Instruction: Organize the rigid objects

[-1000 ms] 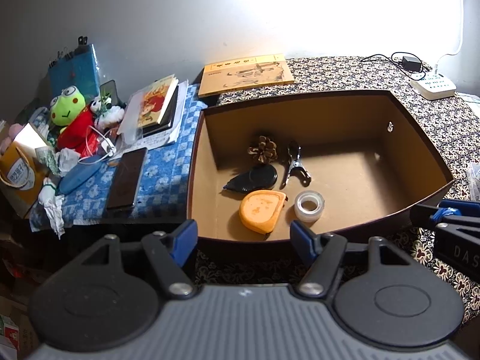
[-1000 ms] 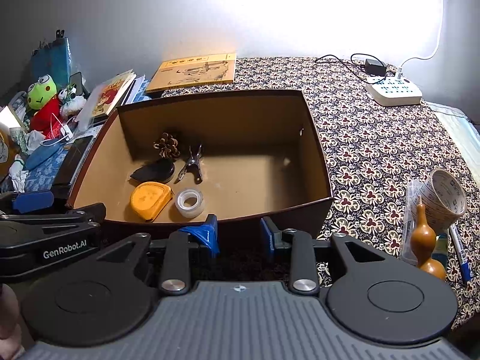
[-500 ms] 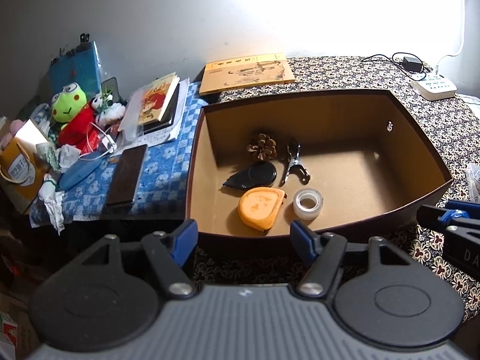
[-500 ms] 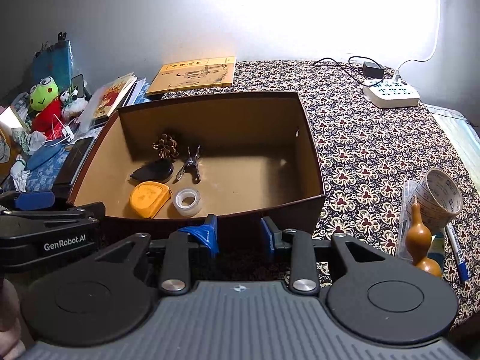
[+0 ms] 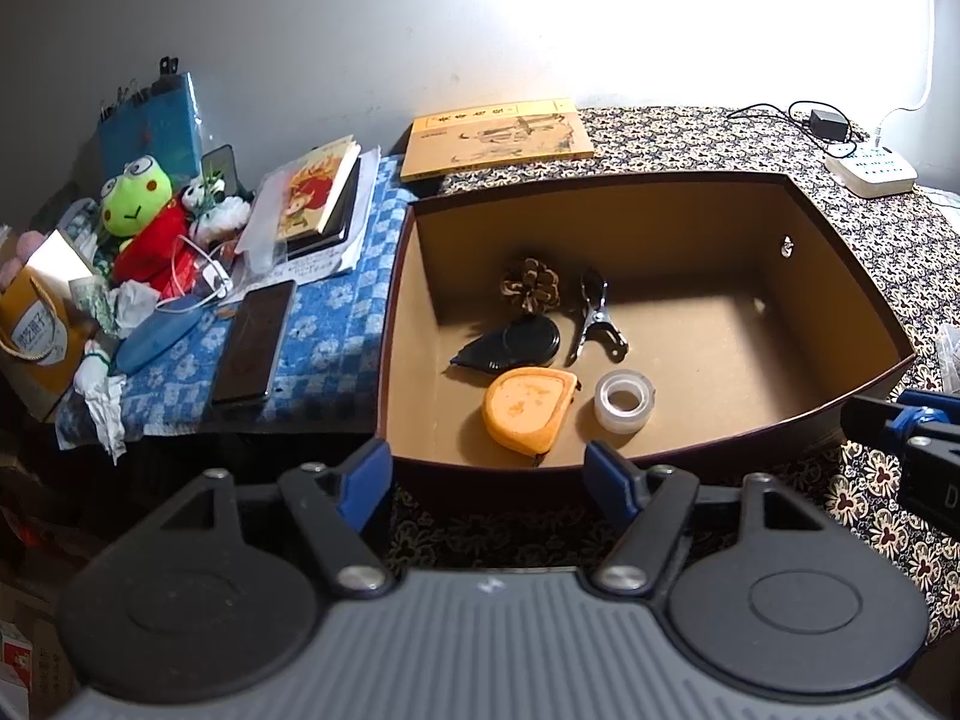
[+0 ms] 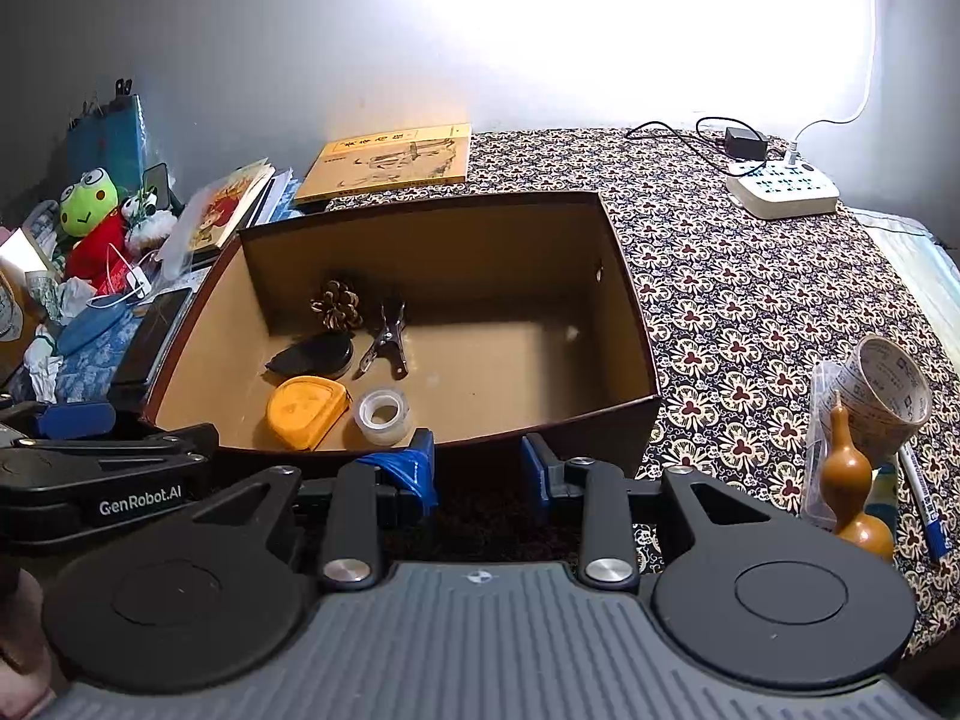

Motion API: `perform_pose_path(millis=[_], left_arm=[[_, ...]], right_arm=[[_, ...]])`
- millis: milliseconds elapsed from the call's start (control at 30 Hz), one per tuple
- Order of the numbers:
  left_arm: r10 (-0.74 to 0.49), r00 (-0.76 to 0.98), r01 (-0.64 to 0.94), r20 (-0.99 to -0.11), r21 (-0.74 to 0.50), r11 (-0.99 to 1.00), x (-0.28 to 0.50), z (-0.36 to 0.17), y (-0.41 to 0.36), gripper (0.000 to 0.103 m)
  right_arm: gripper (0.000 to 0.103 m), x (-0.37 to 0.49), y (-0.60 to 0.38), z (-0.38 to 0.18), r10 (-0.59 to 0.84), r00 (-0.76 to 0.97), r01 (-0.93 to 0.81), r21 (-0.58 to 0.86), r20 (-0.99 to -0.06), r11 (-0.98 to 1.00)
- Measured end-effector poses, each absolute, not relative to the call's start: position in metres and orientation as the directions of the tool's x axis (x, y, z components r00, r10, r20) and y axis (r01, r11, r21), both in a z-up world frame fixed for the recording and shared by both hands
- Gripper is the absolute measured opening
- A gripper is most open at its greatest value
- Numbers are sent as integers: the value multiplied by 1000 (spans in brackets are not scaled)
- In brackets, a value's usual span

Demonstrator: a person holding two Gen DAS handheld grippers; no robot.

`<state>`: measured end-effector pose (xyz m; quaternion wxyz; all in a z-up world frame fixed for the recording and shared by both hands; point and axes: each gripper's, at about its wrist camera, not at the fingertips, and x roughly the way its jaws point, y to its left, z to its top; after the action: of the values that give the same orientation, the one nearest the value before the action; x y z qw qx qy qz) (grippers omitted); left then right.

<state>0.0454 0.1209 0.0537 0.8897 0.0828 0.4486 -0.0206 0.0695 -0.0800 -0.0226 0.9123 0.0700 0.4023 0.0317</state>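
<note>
A dark box with a brown inside stands on the patterned cloth. In it lie a pine cone, a black flat piece, a metal clip, an orange tape measure and a clear tape roll. My left gripper is open just short of the box's near wall. My right gripper is open by a narrower gap, empty, at the same wall. A brown gourd, a wide tape roll and a pen lie to its right.
Left of the box, a blue checked cloth carries a phone, books, a frog plush and small clutter. A yellow book lies behind the box. A white power strip with cables sits far right.
Both cameras drift slightly, so the box sits a little lower in the right view. Neither gripper's opening has changed and nothing in the box has moved.
</note>
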Motion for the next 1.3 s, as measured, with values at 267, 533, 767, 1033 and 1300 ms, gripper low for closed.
perform_pose_path(millis=[267,533,767,1033,1300], left_arm=[[39,592,114,-805,131,985,50,52,122,73],[41,592,110,-805,131,985,56,50,127,73],[43,591,108,-806,132,985,61,49,129,73],[48,589,112,-806,141,984,66,47,129,73],[56,597,111,-801,151,982,72,48,124,73]], right_arm=[[14,70,-79,-22,107,687,2,149,-719,989],[14,72,-77,-23,108,697,2,152,-709,988],[14,75,-78,-23,112,707,6,164,-698,986],[14,80,-80,-26,116,709,8,173,-695,985],[14,84,-81,-26,130,718,-17,169,-683,985]])
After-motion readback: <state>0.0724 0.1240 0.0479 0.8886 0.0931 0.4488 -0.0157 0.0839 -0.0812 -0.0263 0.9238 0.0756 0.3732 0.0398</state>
